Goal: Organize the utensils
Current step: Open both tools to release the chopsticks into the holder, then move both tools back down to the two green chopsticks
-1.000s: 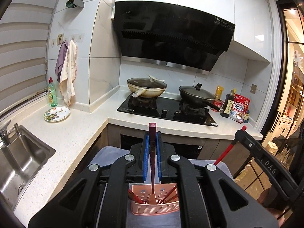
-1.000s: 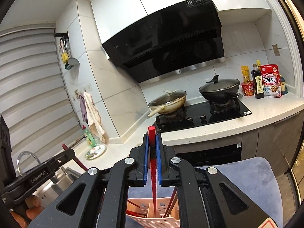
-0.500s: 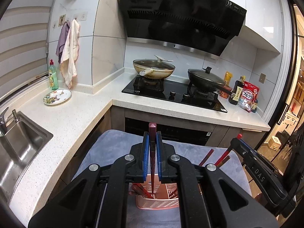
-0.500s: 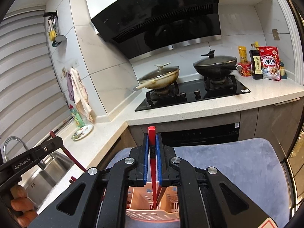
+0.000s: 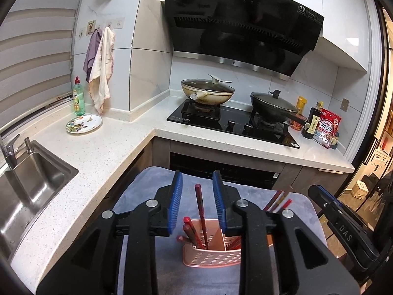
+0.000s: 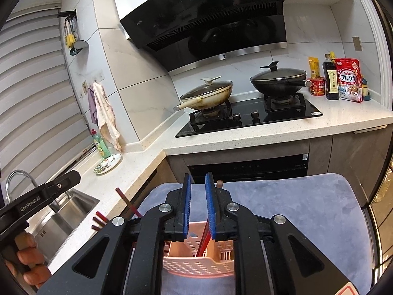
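Note:
A pink slotted utensil basket (image 5: pixel 211 255) stands on a blue-grey cloth surface (image 5: pixel 145 189). My left gripper (image 5: pixel 197 196) hangs just above it with its jaws opening. A red chopstick (image 5: pixel 200 209) stands loose between the pads, its lower end in the basket beside other red chopsticks (image 5: pixel 189 228). In the right wrist view my right gripper (image 6: pixel 198 204) is over the same basket (image 6: pixel 196 263), its jaws opening by a narrow gap. A red chopstick (image 6: pixel 203 243) leans in the basket against the right pad, and the left pad is clear of it.
The L-shaped white counter (image 5: pixel 103 152) holds a sink (image 5: pixel 32 179), a painted plate (image 5: pixel 84 123), a hob with two lidded pans (image 5: pixel 207 92), and bottles and packets (image 5: pixel 324 127). A hand (image 6: pixel 27 258) holds the left gripper at the left edge of the right wrist view.
Both grippers have come down toward the basket. Each was shut on a red chopstick; now the jaws have parted and the chopsticks have slid down into the basket.

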